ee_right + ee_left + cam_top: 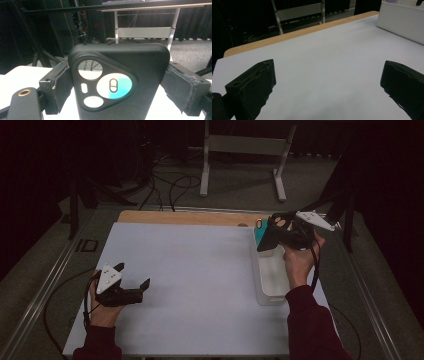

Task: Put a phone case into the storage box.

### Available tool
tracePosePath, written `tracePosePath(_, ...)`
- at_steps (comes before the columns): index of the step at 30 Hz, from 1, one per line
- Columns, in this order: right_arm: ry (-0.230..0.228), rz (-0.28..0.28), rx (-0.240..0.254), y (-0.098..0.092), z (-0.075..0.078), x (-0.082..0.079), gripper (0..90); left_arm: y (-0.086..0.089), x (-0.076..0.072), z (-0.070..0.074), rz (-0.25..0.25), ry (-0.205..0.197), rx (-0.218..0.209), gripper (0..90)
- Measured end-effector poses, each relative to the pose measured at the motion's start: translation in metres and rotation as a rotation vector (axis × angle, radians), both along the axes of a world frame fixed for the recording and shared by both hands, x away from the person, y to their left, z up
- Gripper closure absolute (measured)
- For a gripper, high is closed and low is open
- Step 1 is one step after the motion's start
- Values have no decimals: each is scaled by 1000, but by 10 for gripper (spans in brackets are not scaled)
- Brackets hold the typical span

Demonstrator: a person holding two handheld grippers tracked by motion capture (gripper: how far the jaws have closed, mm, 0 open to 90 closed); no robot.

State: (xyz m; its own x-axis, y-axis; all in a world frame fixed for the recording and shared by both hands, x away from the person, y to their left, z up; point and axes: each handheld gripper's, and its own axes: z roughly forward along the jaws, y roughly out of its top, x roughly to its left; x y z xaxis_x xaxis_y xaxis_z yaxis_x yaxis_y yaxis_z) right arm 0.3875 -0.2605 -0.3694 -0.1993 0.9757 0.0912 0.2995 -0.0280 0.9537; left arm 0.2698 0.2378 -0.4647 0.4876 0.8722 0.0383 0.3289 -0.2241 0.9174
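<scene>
The right gripper [270, 236] clamps a black phone case [117, 82] above the white bin's [270, 287] far end. The left gripper [134, 279], jaws wide, rests on the open mat [200, 280], near its left edge.

Mat [200, 280] open; bin [270, 285] apparently blocks right edge.

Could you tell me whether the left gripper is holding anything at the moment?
No, the left gripper has its jaws wide apart, with nothing between them over the white mat.
</scene>
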Motion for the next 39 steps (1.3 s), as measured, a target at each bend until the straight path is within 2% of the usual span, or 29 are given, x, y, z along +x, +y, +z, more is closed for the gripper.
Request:
tracePosePath(4,11,-18,6,-1,-3,4,144,2,0,-1,6,0,-4,4)
tracePosePath(18,62,-60,-36,-1,-16,19,142,2,0,-3,8,3,3,4)
tracePosePath(39,142,-106,-59,8,-40,42,140,2,-1,-1,4,-7,-18,4)
